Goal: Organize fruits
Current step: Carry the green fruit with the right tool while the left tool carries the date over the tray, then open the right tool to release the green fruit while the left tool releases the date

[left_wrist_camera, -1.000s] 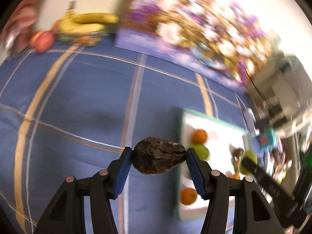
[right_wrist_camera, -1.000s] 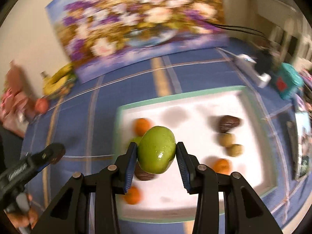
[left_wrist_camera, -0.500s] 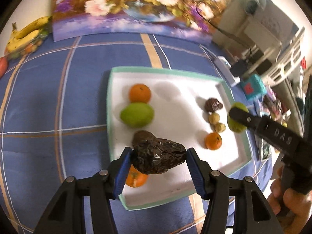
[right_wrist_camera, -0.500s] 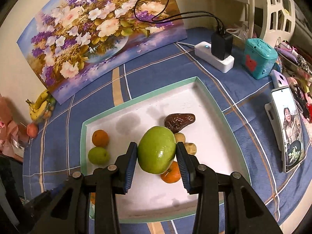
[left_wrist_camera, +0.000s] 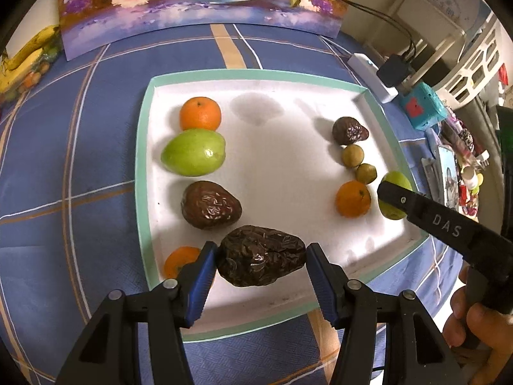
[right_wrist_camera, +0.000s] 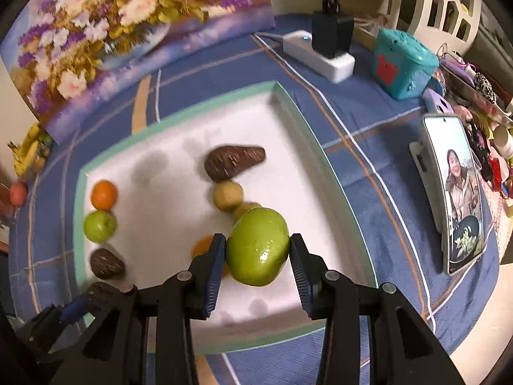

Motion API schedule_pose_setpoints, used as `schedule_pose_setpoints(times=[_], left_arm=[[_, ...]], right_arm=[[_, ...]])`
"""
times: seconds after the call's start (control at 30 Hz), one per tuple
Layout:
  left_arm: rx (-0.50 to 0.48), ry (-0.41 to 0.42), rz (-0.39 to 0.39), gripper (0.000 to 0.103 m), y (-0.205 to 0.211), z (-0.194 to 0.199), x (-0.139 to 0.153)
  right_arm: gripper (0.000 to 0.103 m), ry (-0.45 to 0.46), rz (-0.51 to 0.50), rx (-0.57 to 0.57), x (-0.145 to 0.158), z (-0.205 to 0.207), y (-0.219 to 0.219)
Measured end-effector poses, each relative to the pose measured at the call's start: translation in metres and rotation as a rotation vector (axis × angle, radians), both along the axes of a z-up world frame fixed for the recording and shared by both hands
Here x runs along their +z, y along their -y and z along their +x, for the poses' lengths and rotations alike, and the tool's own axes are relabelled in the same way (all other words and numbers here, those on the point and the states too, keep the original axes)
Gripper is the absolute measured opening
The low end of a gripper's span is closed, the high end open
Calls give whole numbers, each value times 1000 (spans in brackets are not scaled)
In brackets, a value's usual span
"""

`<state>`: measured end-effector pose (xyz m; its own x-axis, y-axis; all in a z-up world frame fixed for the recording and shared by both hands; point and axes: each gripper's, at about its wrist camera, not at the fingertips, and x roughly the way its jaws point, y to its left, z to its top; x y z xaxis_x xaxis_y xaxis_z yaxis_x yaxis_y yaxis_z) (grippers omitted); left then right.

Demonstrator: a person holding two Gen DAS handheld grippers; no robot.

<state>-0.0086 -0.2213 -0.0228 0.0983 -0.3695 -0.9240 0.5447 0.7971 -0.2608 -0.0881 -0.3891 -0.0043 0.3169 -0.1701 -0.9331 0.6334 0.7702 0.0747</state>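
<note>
A blue checked tablecloth covers the table, and a floral painting stands propped along its far edge. In the middle lies a white tray with a mint-green rim.

Along the tray's left edge runs a column of fruit: a mandarin nearest the far edge, then a green mango-like fruit, a wrinkled dark brown fruit, and another mandarin at the near left corner, partly hidden by the left gripper's finger. Toward the right edge sits a second column: a dark brown fruit, two small yellowish-green round fruits, and a third mandarin.

The left gripper clamps a wrinkled dark fruit between its blue pads, above the tray's near edge, just beside the brown fruit in the left column. The right gripper grips a green fruit over the tray's near right part; it hides most of the mandarin and one small round fruit behind it.

Off the tray's far right corner lie a white power strip with a black charger, a teal box and a phone on a stand. Bananas rest at the table's far left corner.
</note>
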Motion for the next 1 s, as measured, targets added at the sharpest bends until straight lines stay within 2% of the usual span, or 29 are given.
schedule_pose_setpoints(times=[0.27,0.53,0.73,0.77,0.87,1.0], left_arm=[[-15,-9,36,60,8,-4,-10],[-2,8,44,60,8,-3,-5],[12,-19,34,61,3,-1,-3],[14,-22,34,61,2,-2,-3],[20,-35,15,64,-4,-2,2],[41,-28,-14,67,-13,-3,14]], right_arm=[[42,-45,24,-7,-19,-4,1],[43,-47,17,-6,-19,-6,0],[43,-52,14,-8,-18,-3,-1],[44,-49,11,-8,-17,-3,-1],[58,-50,-13,-10,-13,-4,-4],[59,-41,-14,-8,-10,-5,-7]])
